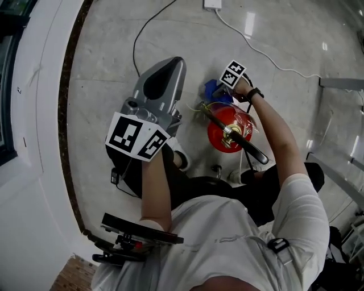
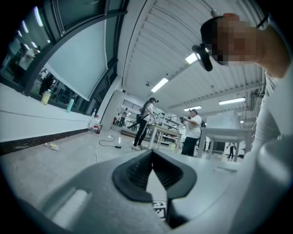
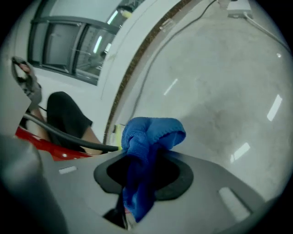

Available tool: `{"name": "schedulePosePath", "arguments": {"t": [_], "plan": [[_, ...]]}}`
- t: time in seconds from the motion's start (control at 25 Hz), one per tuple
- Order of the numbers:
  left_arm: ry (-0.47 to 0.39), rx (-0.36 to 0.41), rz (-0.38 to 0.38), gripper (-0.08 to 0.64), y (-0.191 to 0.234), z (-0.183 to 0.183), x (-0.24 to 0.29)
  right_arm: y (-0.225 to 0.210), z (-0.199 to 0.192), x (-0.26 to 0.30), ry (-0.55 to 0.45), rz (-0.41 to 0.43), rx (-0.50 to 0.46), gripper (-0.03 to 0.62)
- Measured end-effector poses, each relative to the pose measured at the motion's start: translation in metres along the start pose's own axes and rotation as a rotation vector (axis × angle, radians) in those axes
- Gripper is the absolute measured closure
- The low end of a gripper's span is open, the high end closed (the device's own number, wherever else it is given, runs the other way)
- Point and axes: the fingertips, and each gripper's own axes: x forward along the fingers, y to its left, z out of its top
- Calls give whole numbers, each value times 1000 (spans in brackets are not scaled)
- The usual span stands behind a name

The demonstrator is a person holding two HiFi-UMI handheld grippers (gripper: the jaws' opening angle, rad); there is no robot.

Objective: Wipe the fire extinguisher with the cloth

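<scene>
Your right gripper [image 3: 139, 164] has its jaws clamped on a soft, knitted blue cloth [image 3: 151, 135], just beside the rounded red fire extinguisher [image 1: 218, 136] standing on the glossy grey floor [image 1: 284, 40]. Your left gripper [image 2: 152, 154] has its ridged jaws closed together, holding nothing.

You have a pale, glossy stone floor [image 1: 102, 68] under you, edged on the left by a dark curved strip [image 1: 67, 113] where it meets the white wall base. The red fire extinguisher [image 1: 227, 132] stands on it just in front of you, right of centre, with your white shoe [image 1: 181, 156] near its left side. Farther away a thin black cable [image 1: 135, 45] curls across the stone, and a white cable [image 1: 245, 37] runs from a white plug [image 1: 212, 4] at the far edge off to the right.
</scene>
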Motion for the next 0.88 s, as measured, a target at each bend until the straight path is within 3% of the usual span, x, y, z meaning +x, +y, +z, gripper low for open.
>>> {"name": "schedulePosePath", "arguments": {"t": [0.28, 0.4, 0.48, 0.6, 0.64, 0.68, 0.8, 0.88], "plan": [[-20, 14, 25, 561, 0, 5, -2, 194, 49, -147, -150, 335, -287, 471], [-14, 25, 27, 561, -3, 6, -3, 264, 56, -173, -104, 493, -383, 471], [-7, 26, 23, 561, -6, 2, -3, 276, 49, -152, 12, 569, -362, 471], [12, 28, 20, 561, -9, -5, -4, 275, 41, -117, 128, 717, -233, 471], [19, 28, 23, 561, -9, -8, -4, 268, 38, -108, 152, 734, -211, 471], [24, 27, 27, 561, -8, -10, -4, 250, 33, -97, 183, 695, -200, 471], [40, 22, 56, 561, 1, -15, -7, 165, 20, -38, 270, 458, -170, 471], [46, 14, 84, 561, 11, -23, -10, 109, 17, 5, 258, 364, -133, 469]]}}
